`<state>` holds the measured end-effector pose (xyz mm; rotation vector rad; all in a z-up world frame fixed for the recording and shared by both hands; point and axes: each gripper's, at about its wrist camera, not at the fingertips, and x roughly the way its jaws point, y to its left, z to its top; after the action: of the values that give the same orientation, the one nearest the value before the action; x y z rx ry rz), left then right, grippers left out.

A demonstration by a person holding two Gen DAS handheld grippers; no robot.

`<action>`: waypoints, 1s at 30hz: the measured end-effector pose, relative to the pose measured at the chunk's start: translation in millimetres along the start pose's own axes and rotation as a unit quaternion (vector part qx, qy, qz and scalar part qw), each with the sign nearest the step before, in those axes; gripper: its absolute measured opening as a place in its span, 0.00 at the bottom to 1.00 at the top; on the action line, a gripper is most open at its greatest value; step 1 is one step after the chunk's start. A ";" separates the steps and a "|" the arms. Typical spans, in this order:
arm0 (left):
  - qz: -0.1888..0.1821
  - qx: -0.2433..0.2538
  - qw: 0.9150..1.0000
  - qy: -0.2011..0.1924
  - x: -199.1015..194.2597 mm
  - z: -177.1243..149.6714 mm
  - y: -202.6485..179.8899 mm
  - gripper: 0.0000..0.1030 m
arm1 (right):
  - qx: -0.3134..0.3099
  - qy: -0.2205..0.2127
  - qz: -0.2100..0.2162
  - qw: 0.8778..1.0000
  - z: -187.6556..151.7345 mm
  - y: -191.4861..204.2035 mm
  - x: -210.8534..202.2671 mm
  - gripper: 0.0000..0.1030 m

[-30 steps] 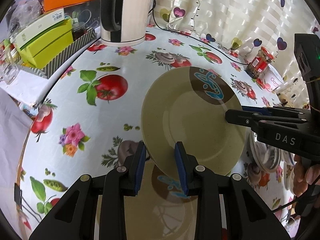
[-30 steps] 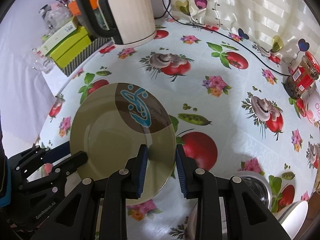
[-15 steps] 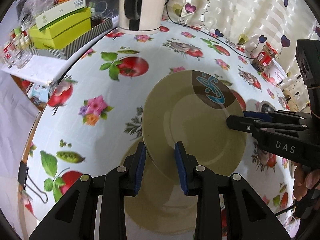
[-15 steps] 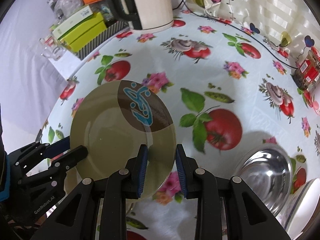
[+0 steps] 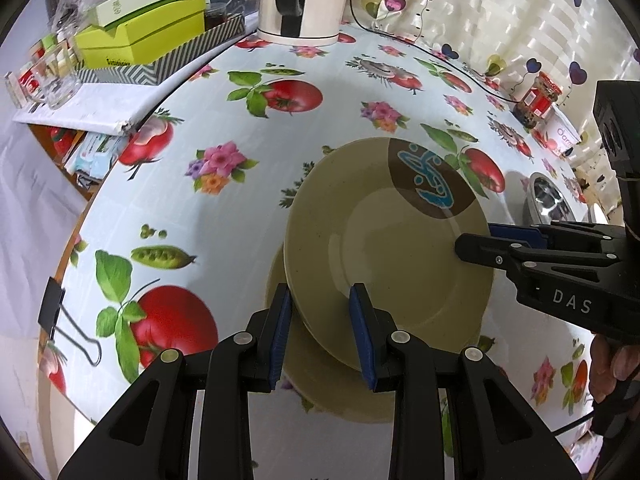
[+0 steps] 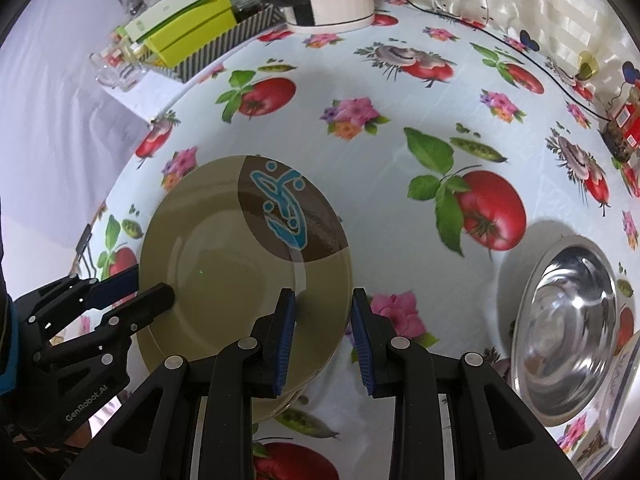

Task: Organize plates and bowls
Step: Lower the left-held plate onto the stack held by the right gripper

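Note:
An olive plate (image 5: 400,256) with a brown patch and blue motif is held level above the table by both grippers; it also shows in the right wrist view (image 6: 224,276). My left gripper (image 5: 322,332) is shut on its near rim. My right gripper (image 6: 322,334) is shut on the opposite rim, and shows in the left wrist view (image 5: 476,240). A second olive plate (image 5: 316,384) lies on the tablecloth directly under the held one, mostly hidden. A steel bowl (image 6: 568,320) sits at the right, a white dish (image 6: 624,384) beside it.
The table has a vegetable-print cloth (image 5: 224,160). A white kettle (image 5: 300,0) and a striped tray with green boxes (image 5: 152,36) stand at the back. A red-lidded jar (image 5: 538,100) and a cable (image 6: 500,32) are back right. A binder clip (image 5: 60,320) grips the left edge.
Both grippers carried the held plate toward the front left of the table. It now hangs over the second plate, lower and closer to it than before.

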<state>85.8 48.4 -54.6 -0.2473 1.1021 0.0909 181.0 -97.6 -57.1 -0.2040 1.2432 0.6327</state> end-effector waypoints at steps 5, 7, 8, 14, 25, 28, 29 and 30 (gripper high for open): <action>0.001 -0.001 1.000 -0.001 -3.5 -5.3 1.8 0.30 | -0.003 0.002 0.002 1.000 -5.3 5.3 1.7 0.27; 0.001 -0.001 1.000 -0.001 -3.4 -5.0 1.7 0.30 | -0.004 0.002 0.002 1.000 -7.2 6.9 1.9 0.27; 0.001 -0.001 1.000 -0.001 -4.1 -6.1 2.1 0.30 | -0.006 0.002 0.001 1.000 -8.3 7.8 2.0 0.28; 0.005 -0.002 1.000 -0.003 -7.5 -12.1 3.2 0.30 | -0.009 0.002 0.002 1.000 -14.0 11.3 2.7 0.29; 0.012 -0.007 1.000 -0.004 -12.3 -22.3 4.8 0.30 | -0.031 -0.003 -0.013 0.999 -21.5 24.3 4.2 0.32; 0.011 -0.007 1.000 -0.006 -12.7 -23.4 4.7 0.30 | -0.037 -0.005 -0.019 0.999 -23.0 26.6 3.9 0.33; 0.010 -0.008 1.000 -0.008 -13.1 -24.4 5.0 0.30 | -0.038 -0.006 -0.020 0.999 -23.7 26.8 3.9 0.33; 0.009 -0.008 1.000 -0.009 -13.3 -25.0 5.2 0.30 | -0.039 -0.008 -0.020 0.999 -24.4 27.0 3.8 0.33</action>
<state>57.1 48.1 -54.2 -0.2496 1.0868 0.1184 146.9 -86.0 -63.5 -0.2879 1.1981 0.6467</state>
